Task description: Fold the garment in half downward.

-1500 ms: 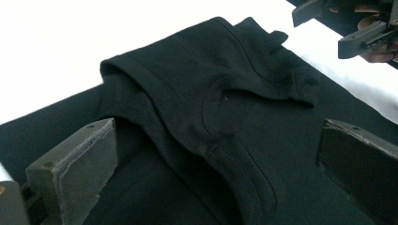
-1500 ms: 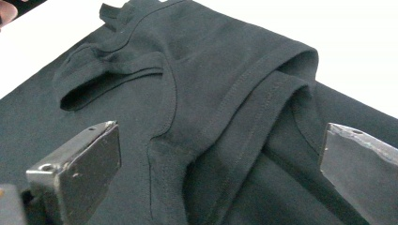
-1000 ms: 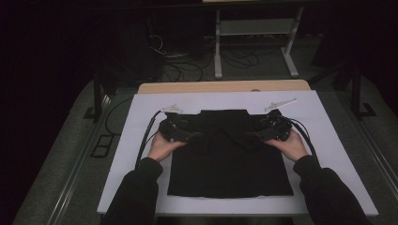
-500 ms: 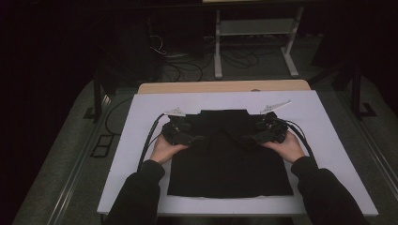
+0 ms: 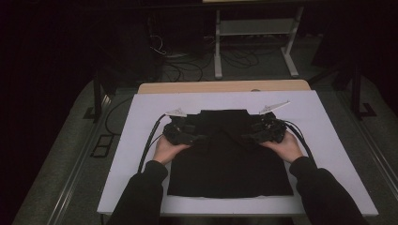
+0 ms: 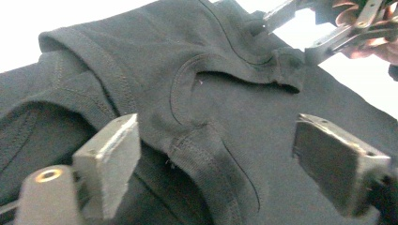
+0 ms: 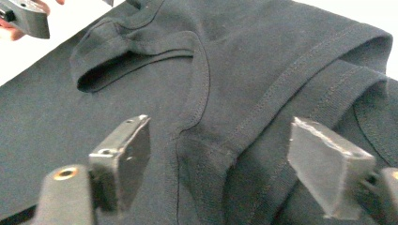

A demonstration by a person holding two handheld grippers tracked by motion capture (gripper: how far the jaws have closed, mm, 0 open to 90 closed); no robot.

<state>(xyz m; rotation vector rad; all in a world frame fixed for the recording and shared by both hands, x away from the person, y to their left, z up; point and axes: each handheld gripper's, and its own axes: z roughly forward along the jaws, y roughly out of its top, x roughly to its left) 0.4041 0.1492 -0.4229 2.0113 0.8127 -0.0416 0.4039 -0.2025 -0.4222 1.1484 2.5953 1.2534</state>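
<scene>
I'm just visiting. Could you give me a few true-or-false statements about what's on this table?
1. The shirt is black. True.
2. The shirt lies on a white board. True.
3. The left hand-held gripper is clamped shut on a red mug. False: its jaws stand apart over shirt fabric and have just been closing.
4. The right hand-held gripper rests off the board. False: it is at the shirt, jaws apart, just closing.

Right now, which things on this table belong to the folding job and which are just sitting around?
In the job: black T-shirt; left gripper and right gripper, jaws just closing around its folded shoulders; white board.
Lying about: wooden tabletop, metal stand, floor cables.
</scene>
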